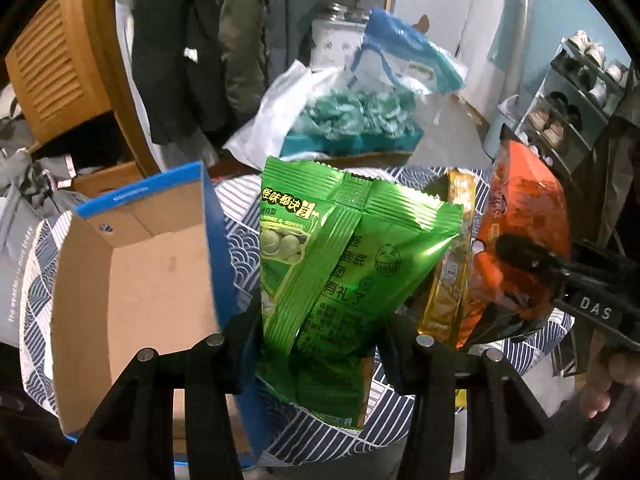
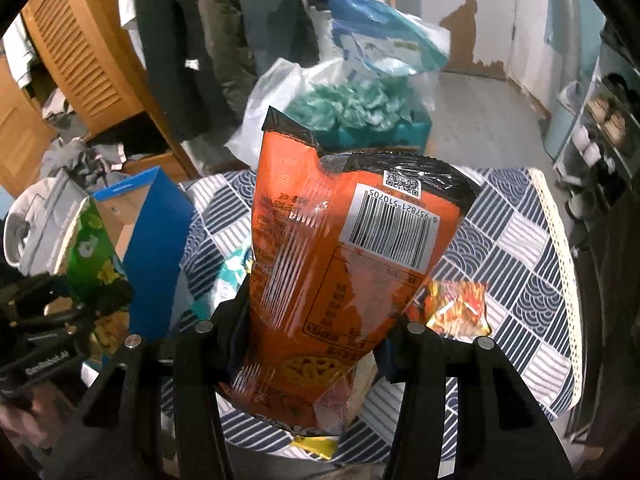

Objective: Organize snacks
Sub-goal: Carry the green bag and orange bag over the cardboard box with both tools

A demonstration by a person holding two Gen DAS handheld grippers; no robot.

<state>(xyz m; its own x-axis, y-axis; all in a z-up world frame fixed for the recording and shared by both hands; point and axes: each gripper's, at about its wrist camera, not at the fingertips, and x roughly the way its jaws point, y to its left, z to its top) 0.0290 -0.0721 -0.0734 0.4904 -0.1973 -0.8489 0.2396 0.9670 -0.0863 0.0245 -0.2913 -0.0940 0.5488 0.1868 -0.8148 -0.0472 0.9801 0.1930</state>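
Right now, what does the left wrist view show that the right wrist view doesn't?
Only the left wrist view shows the inside of the open cardboard box, which looks empty, and a gold packet between the two held bags. Only the right wrist view shows a small orange snack packet lying on the patterned cloth and a yellow packet under the held bag. Both show the green bag clamped in the left gripper, the orange bag clamped in the right gripper, and the box.
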